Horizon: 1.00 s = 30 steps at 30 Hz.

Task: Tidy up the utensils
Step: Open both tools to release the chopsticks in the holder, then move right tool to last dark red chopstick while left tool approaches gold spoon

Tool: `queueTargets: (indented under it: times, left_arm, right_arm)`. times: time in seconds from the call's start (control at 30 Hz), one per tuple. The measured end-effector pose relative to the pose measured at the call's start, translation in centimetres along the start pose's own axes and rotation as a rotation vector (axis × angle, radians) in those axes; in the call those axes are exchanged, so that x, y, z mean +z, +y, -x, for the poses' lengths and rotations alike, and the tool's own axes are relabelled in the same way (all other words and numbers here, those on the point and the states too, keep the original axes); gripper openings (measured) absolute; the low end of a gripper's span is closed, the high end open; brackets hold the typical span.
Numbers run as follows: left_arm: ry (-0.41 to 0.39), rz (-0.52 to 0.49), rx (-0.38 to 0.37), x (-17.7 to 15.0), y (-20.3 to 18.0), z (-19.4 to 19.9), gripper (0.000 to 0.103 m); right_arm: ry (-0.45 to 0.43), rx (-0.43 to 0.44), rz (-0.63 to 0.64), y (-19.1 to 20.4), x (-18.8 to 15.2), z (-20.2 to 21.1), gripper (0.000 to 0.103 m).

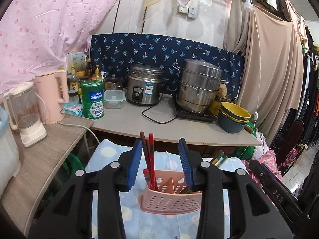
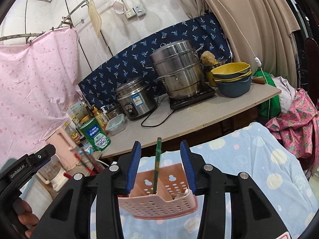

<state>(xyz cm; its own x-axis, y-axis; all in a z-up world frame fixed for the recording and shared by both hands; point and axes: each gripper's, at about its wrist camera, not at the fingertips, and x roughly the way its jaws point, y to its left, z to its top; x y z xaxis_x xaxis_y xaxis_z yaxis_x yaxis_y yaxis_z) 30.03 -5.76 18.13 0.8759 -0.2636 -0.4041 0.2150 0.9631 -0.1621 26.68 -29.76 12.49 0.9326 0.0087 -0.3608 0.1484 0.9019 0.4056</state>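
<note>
Evidently a release is in hand: the red chopsticks (image 1: 150, 159) are seen standing in the left compartment of the pink holder (image 1: 171, 197), between the blue pads of the left gripper (image 1: 161, 163), whose jaws are parted and, as far as can be told, no longer pressed on them. Likewise the green chopstick (image 2: 158, 163) is seen upright against the divider of the pink holder, between the parted jaws of the right gripper (image 2: 160, 164), with clear gaps to both pads. The holder is set on the blue patterned cloth (image 2: 259, 159) just before the counter (image 1: 179, 127). For this step to be done well, both grippers should be lifted straight up and back, the jaws kept apart, so that the sticks are not dragged over or tipped out, and the light holder is not knocked. Both grippers are held side by side, pointed forward and somewhat downward over the holder; more green chopsticks (image 1: 218, 158) are glimpsed on the cloth beyond.
</note>
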Motion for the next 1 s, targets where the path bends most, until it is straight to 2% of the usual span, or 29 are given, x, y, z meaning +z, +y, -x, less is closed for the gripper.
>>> queueTargets:
  times: [0.07, 0.2, 0.27, 0.6, 1.0]
  left_arm:
    - [0.002, -0.013, 0.008, -0.3, -0.1, 0.4, 0.037]
    - [0.013, -0.015, 0.010, -1.3, 0.0, 1.2, 0.047]
    - [0.021, -0.019, 0.012, -2.2, 0.0, 1.7, 0.049]
    - [0.113, -0.017, 0.024, -7.4, 1.2, 3.5, 0.049]
    - [0.258, -0.005, 0.062, -16.2, 3.0, 5.4, 0.049]
  right_arm:
    - [0.005, 0.003, 0.005, 0.1, -0.4, 0.5, 0.041]
    - [0.024, 0.013, 0.015, 0.3, -1.5, 1.6, 0.041]
    - [0.032, 0.013, 0.027, 0.5, -2.2, 2.2, 0.041]
    - [0.086, 0.008, 0.066, 0.7, -7.1, 5.6, 0.042]
    - [0.209, -0.022, 0.067, -1.1, -14.7, 8.8, 0.042]
